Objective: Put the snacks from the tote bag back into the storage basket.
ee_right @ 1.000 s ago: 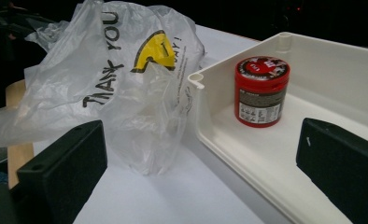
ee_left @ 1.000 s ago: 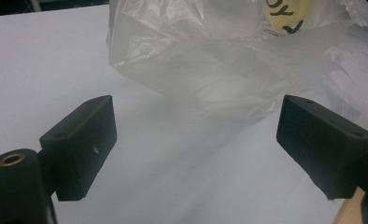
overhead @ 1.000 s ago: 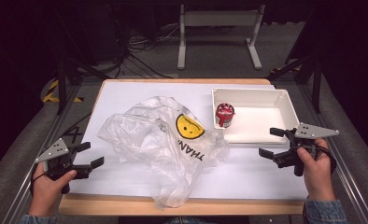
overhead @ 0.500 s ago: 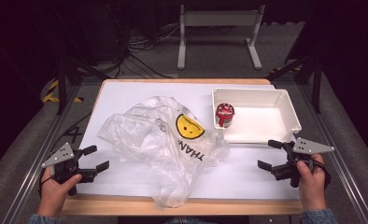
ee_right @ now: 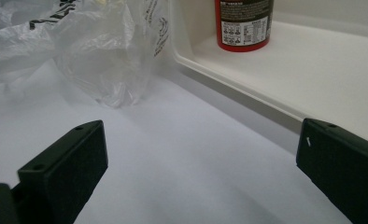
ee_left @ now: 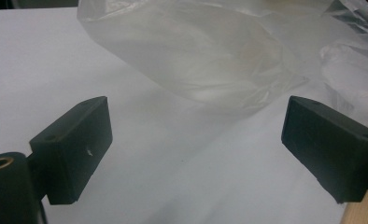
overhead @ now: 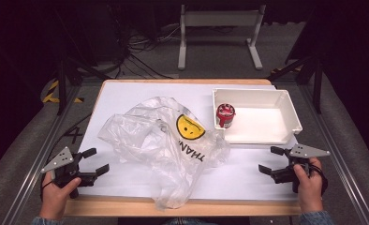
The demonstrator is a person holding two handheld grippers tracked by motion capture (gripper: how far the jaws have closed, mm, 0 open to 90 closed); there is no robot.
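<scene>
A crumpled clear plastic bag [overhead: 166, 143] with a yellow smiley face lies in the middle of the white table [overhead: 126, 96]; it also appears in the left gripper view as the bag [ee_left: 210, 56] and in the right gripper view as the bag [ee_right: 93, 51]. A red can [overhead: 225, 115] stands upright in the left end of a white tray [overhead: 292, 117]; the can [ee_right: 244, 23] and tray [ee_right: 313, 65] are close ahead of the right jaws. My left gripper [overhead: 95, 161] is open near the front left edge, apart from the bag. My right gripper [overhead: 270, 160] is open in front of the tray, holding nothing.
The wooden front edge of the table [overhead: 126, 206] runs just before both hands. A white metal stand [overhead: 220, 33] and cables lie on the floor beyond the table. Bare tabletop [overhead: 239, 173] stretches between the bag and the right gripper.
Both hands have drawn back toward the table's front edge. The bag, tray and can have not moved.
</scene>
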